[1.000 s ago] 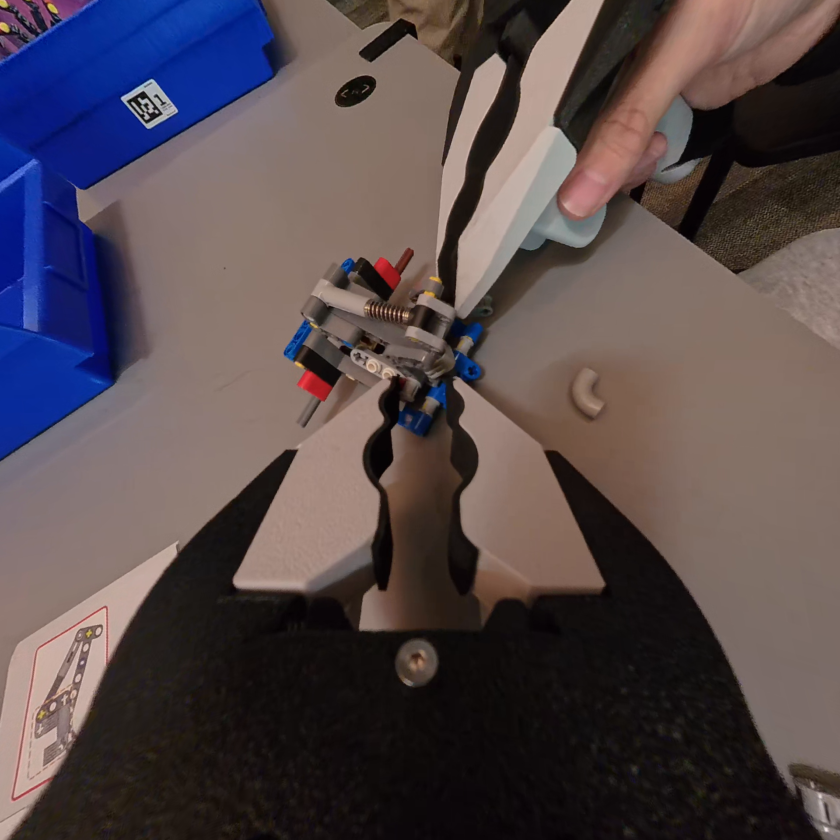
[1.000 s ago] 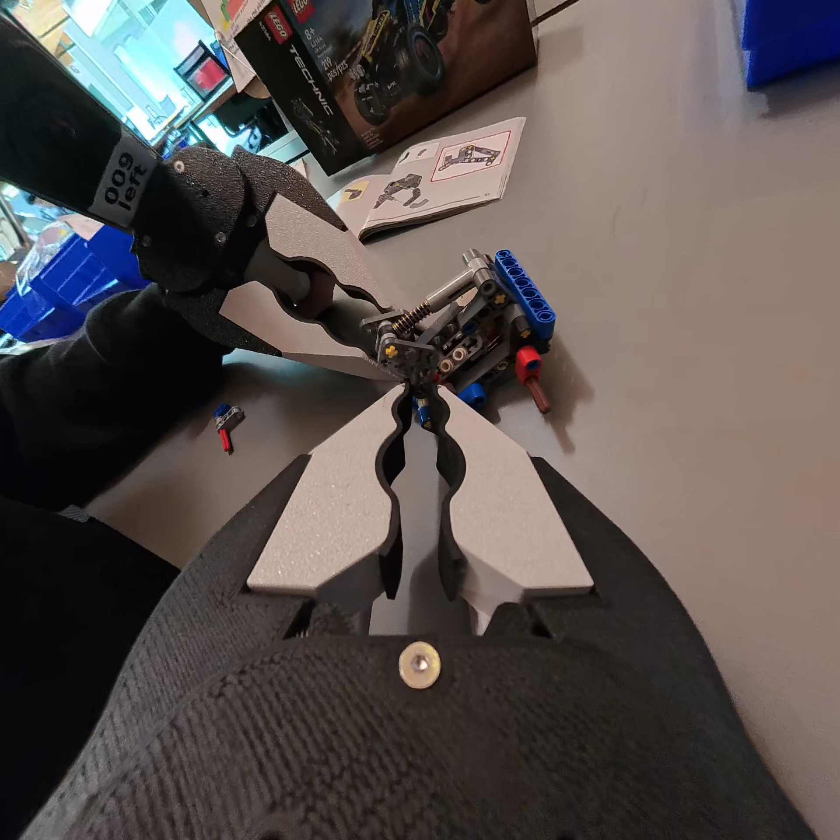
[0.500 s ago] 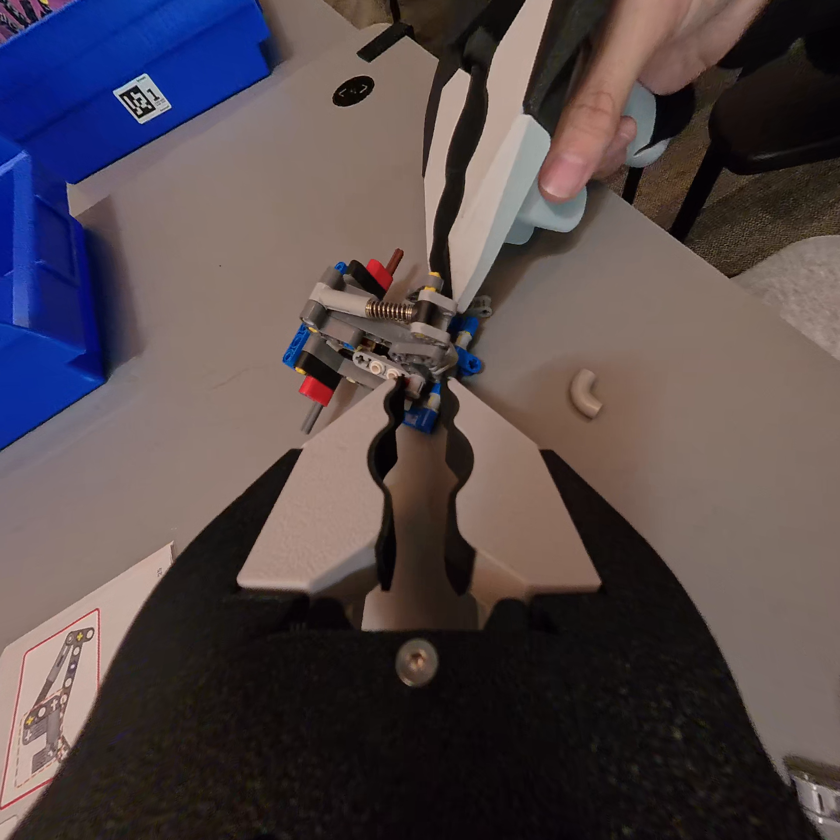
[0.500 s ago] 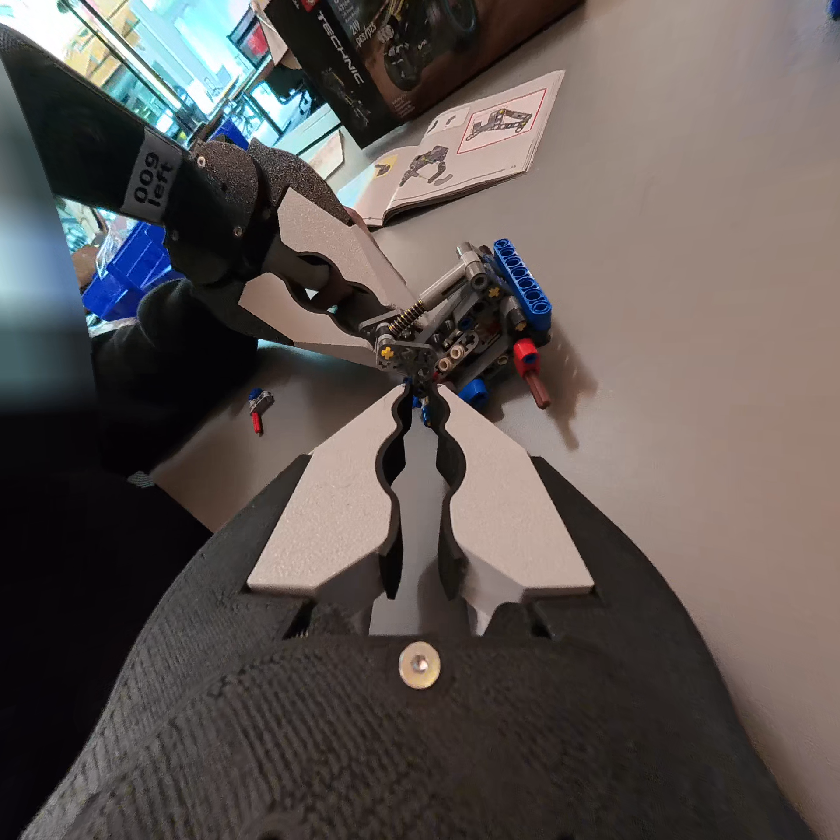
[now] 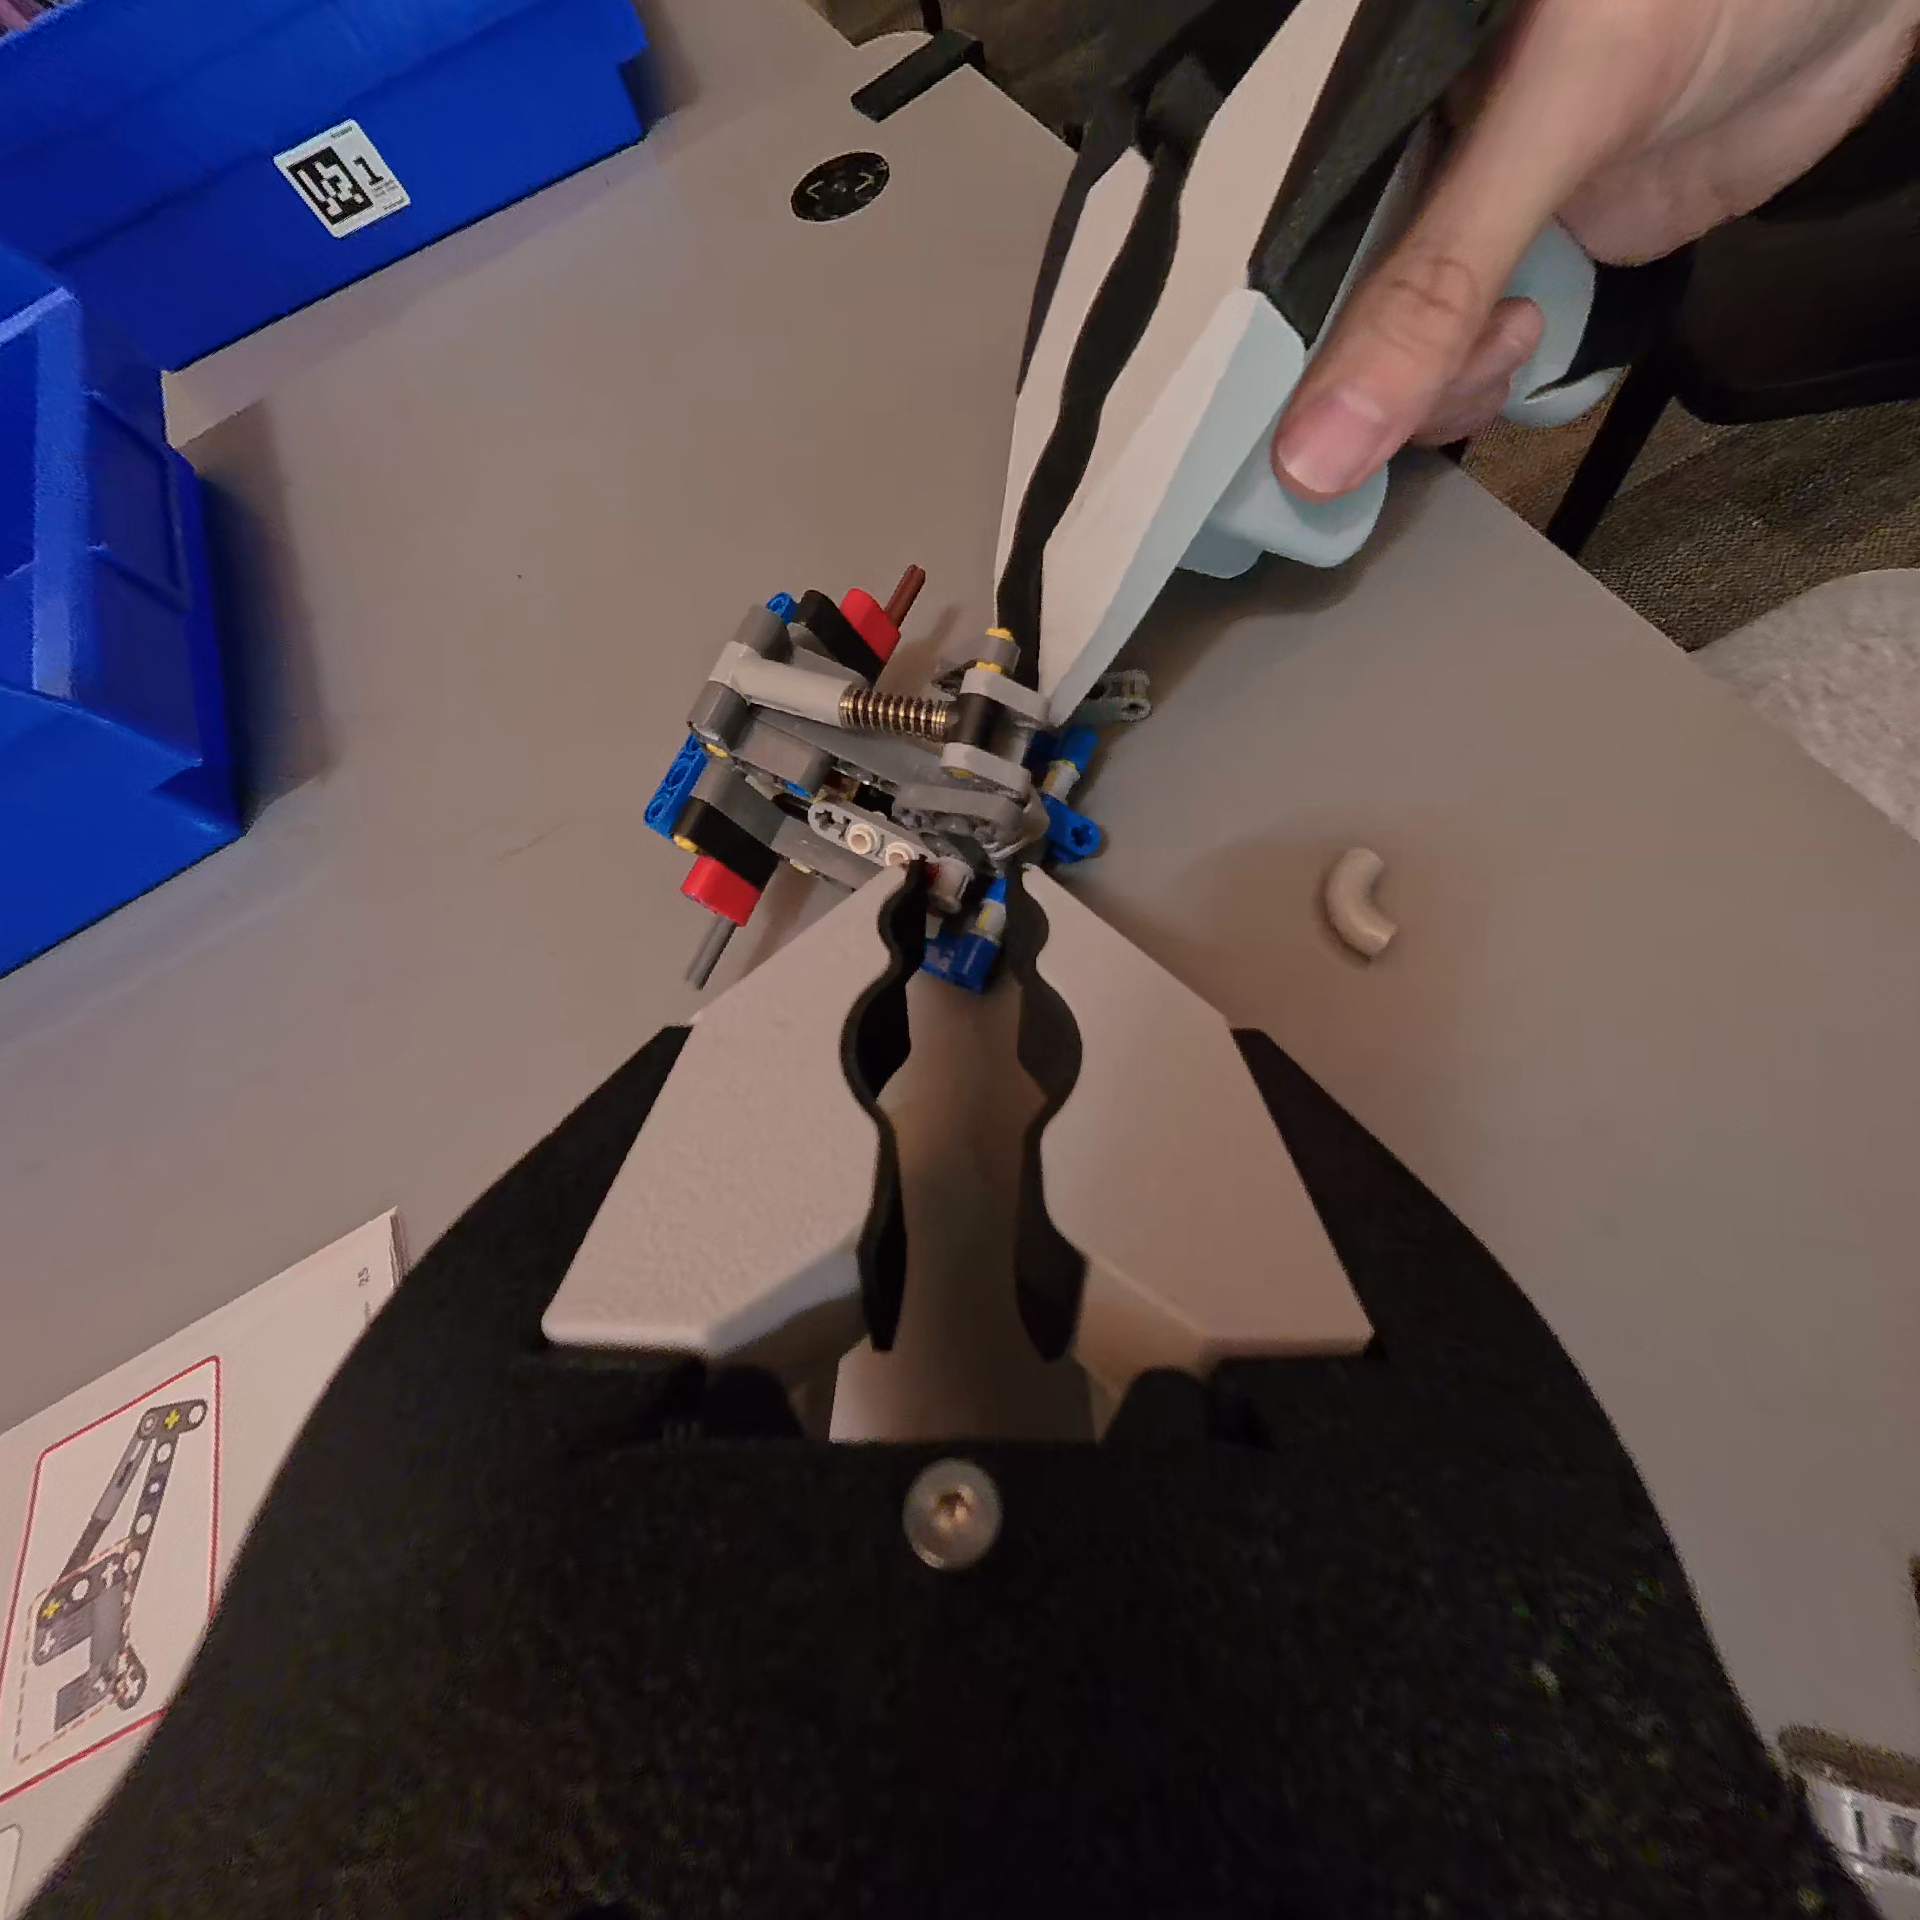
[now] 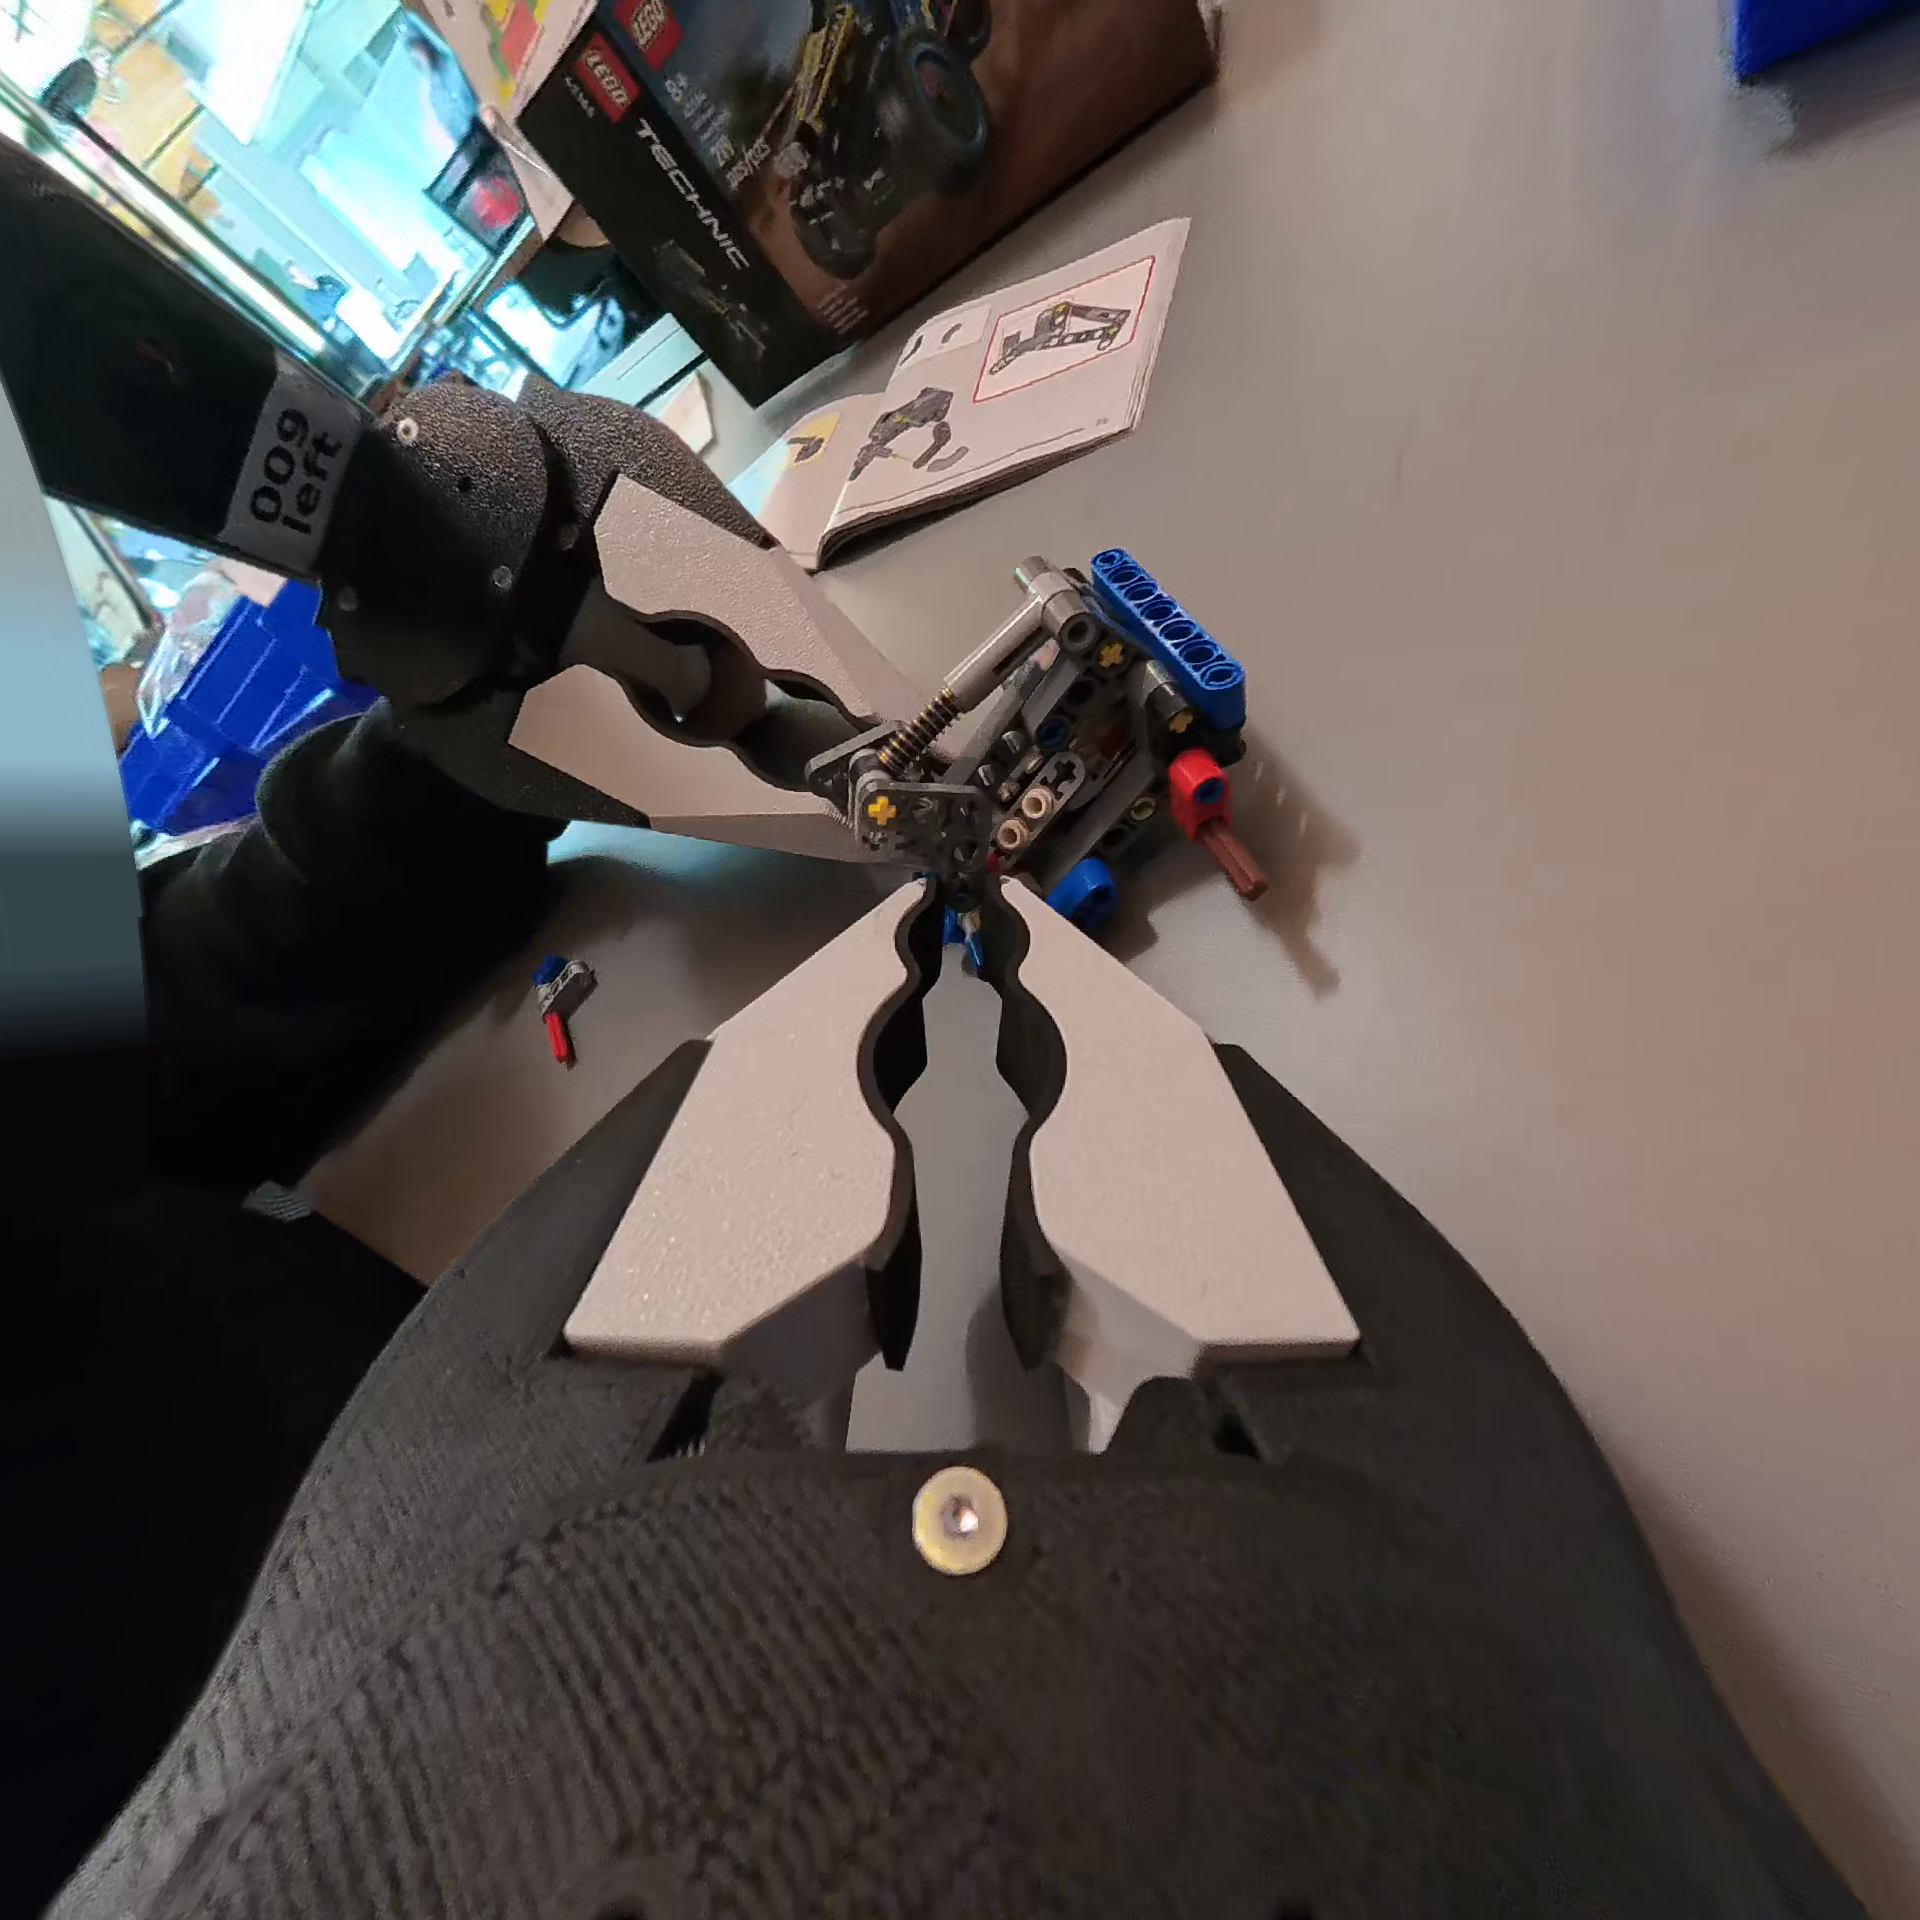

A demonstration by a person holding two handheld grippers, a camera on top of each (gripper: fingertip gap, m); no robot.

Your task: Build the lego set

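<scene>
- Little has shifted since a second ago: the left gripper (image 5: 961, 883) has narrowed its fingers a touch onto the brick-built assembly (image 5: 852, 758), and the right gripper (image 6: 961, 899) holds the same grip
- The assembly sits on the grey table (image 5: 520, 520), right at both sets of fingertips, grey beams and a metal spring on top, blue beam and red pins at its sides
- Left gripper's fingers are nearly together, clamped on the assembly's near edge by a blue piece
- Right gripper comes in from the other side, its fingers almost closed, pinching a small blue-and-dark part at the assembly's corner
- A hand (image 5: 1507, 260) grips the right gripper's pale handle
- Off to the side: a curved beige piece (image 5: 1356, 902), blue bins (image 5: 104, 623), an open instruction booklet (image 6: 997, 384), a toy box (image 6: 831, 156) and a small loose blue-grey-red piece (image 6: 561, 992)
</scene>
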